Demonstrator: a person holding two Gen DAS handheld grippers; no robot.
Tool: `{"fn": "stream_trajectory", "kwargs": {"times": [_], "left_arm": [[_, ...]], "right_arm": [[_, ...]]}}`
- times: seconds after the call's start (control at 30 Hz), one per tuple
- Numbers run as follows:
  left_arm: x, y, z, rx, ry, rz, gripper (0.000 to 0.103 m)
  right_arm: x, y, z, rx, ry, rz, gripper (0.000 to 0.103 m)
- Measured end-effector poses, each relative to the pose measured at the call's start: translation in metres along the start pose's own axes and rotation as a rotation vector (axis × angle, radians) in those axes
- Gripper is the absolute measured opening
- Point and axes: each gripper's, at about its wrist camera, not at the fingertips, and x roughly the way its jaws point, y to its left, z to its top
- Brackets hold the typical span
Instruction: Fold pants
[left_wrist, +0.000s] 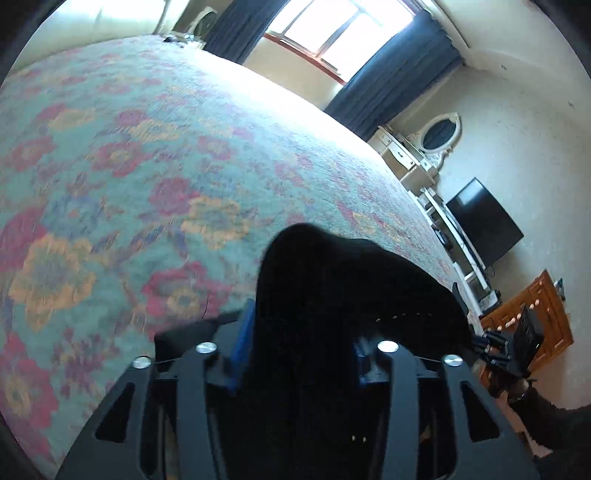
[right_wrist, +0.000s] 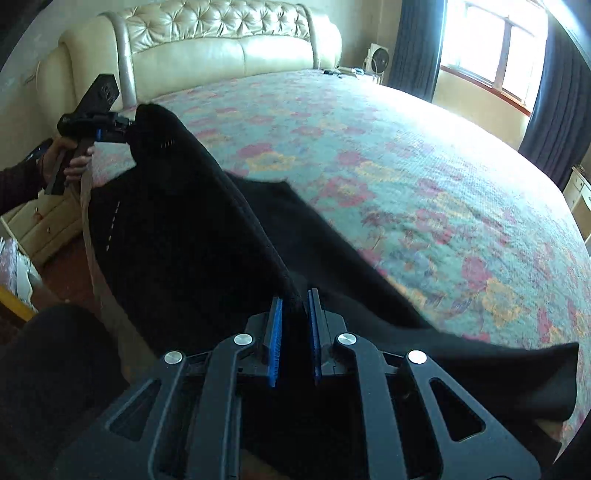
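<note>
The black pants (right_wrist: 192, 236) hang stretched between my two grippers above the near edge of the floral bed (right_wrist: 424, 192). My right gripper (right_wrist: 295, 295) is shut on one end of the top edge, blue pads pressed to the cloth. My left gripper (right_wrist: 129, 127) shows at the far left, shut on the other end. In the left wrist view the left gripper (left_wrist: 299, 332) is buried in a bunch of black pants cloth (left_wrist: 332, 280) between its blue pads. The right gripper (left_wrist: 484, 341) shows at the right edge there. Part of the pants (right_wrist: 480, 369) drapes over the bedspread.
A cream tufted headboard (right_wrist: 221, 44) stands at the far end of the bed. A nightstand (right_wrist: 48, 221) is at the left. A window with dark curtains (right_wrist: 491, 48) is at the right. A TV (left_wrist: 484, 229), white dresser with mirror (left_wrist: 439, 136) and wooden cabinet (left_wrist: 543, 306) line the wall.
</note>
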Motion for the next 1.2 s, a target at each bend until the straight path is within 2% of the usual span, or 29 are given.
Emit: {"fn": "stream_trajectory", "kwargs": {"times": [0.07, 0.1, 0.17, 0.2, 0.3, 0.4, 0.47, 0.53, 0.6, 0.77, 0.87, 0.9, 0.93, 0.97, 1.0, 1.1, 1.13, 1.17, 1.2], "left_arm": [[-0.013, 0.019, -0.024, -0.115, -0.026, -0.017, 0.074], [-0.020, 0.029, -0.036, -0.185, -0.032, -0.041, 0.074], [-0.027, 0.037, -0.055, -0.271, -0.018, -0.030, 0.074], [-0.030, 0.041, -0.066, -0.322, -0.004, -0.014, 0.074], [-0.039, 0.043, -0.088, -0.445, -0.016, -0.050, 0.074], [-0.049, 0.054, -0.103, -0.643, -0.102, -0.107, 0.074], [-0.062, 0.061, -0.112, -0.756, -0.187, -0.121, 0.074], [-0.073, 0.058, -0.117, -0.779, -0.230, -0.087, 0.074], [-0.081, 0.048, -0.119, -0.757, -0.253, -0.036, 0.074], [-0.071, 0.022, -0.115, -0.706, -0.243, -0.024, 0.075], [-0.072, 0.008, -0.105, -0.633, -0.280, 0.049, 0.077], [-0.069, 0.005, -0.099, -0.595, -0.260, 0.081, 0.082], [-0.059, 0.002, -0.101, -0.574, -0.225, 0.125, 0.082], [-0.052, 0.006, -0.102, -0.578, -0.195, 0.170, 0.082], [-0.047, 0.015, -0.107, -0.606, -0.181, 0.181, 0.082], [-0.038, 0.039, -0.117, -0.713, -0.186, 0.165, 0.081], [-0.038, 0.043, -0.117, -0.720, -0.191, 0.159, 0.080], [-0.035, 0.047, -0.117, -0.720, -0.184, 0.175, 0.067], [-0.033, 0.051, -0.117, -0.720, -0.157, 0.222, 0.041]], "right_arm": [[0.009, 0.013, -0.019, -0.010, 0.035, 0.015, 0.013], [0.011, 0.017, -0.027, -0.007, 0.046, 0.026, 0.014], [0.014, 0.024, -0.040, -0.009, 0.074, 0.039, 0.015], [0.016, 0.027, -0.043, -0.019, 0.085, 0.030, 0.015], [0.021, 0.028, -0.044, -0.009, 0.098, 0.025, 0.016], [0.019, 0.028, -0.046, 0.016, 0.100, 0.033, 0.017], [0.018, 0.026, -0.046, 0.040, 0.099, 0.041, 0.017], [0.021, 0.023, -0.045, 0.047, 0.103, 0.038, 0.017], [0.023, 0.026, -0.045, 0.039, 0.107, 0.024, 0.017], [0.025, 0.023, -0.044, 0.056, 0.104, 0.038, 0.022], [0.025, 0.025, -0.045, 0.068, 0.103, 0.048, 0.023], [0.025, 0.025, -0.045, 0.069, 0.103, 0.048, 0.023], [0.025, 0.026, -0.045, 0.070, 0.103, 0.048, 0.023], [0.025, 0.026, -0.045, 0.072, 0.103, 0.050, 0.023], [0.025, 0.026, -0.046, 0.073, 0.102, 0.052, 0.024], [0.025, 0.023, -0.047, 0.085, 0.097, 0.063, 0.024], [0.024, 0.022, -0.047, 0.090, 0.096, 0.066, 0.024], [0.023, 0.022, -0.047, 0.093, 0.093, 0.067, 0.025], [0.022, 0.021, -0.047, 0.093, 0.093, 0.066, 0.025]]}}
